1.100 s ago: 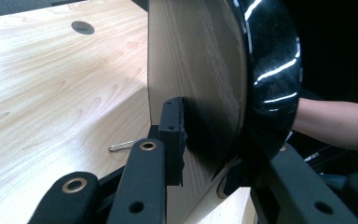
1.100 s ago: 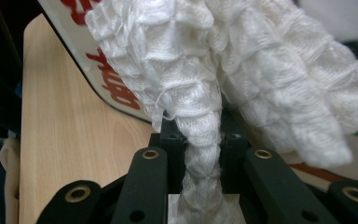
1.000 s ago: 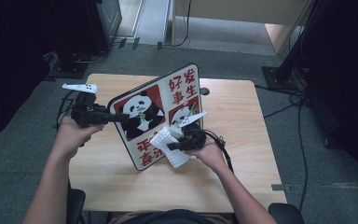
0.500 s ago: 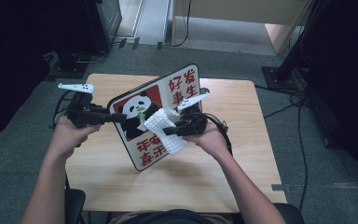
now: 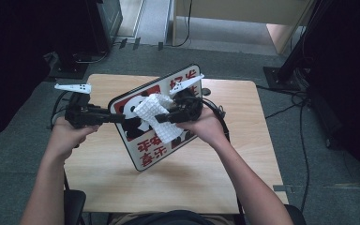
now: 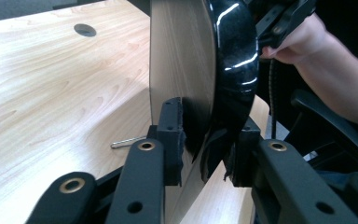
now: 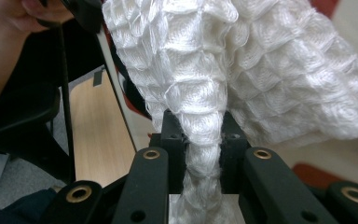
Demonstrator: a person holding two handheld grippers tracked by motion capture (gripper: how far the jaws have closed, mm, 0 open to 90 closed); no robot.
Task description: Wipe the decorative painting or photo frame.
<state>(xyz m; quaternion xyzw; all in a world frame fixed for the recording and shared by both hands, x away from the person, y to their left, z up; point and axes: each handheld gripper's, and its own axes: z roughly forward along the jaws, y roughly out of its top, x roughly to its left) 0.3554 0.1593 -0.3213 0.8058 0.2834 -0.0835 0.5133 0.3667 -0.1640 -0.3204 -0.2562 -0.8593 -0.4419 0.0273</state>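
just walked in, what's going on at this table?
A person is wiping a rounded panda-print board with red characters with a white waffle-weave cloth. The left claw clamps the board's edge and props it tilted on the light wooden table. The right claw is shut on the bunched cloth, which lies against the printed face near the board's middle.

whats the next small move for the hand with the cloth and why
Probably draw the cloth down across the printed face of the sign. The right gripper is shut on the bunched white cloth, which lies against the sign's upper part, and the left gripper clamps the sign's edge so it stands tilted up off the table. The lower face looks not yet wiped.
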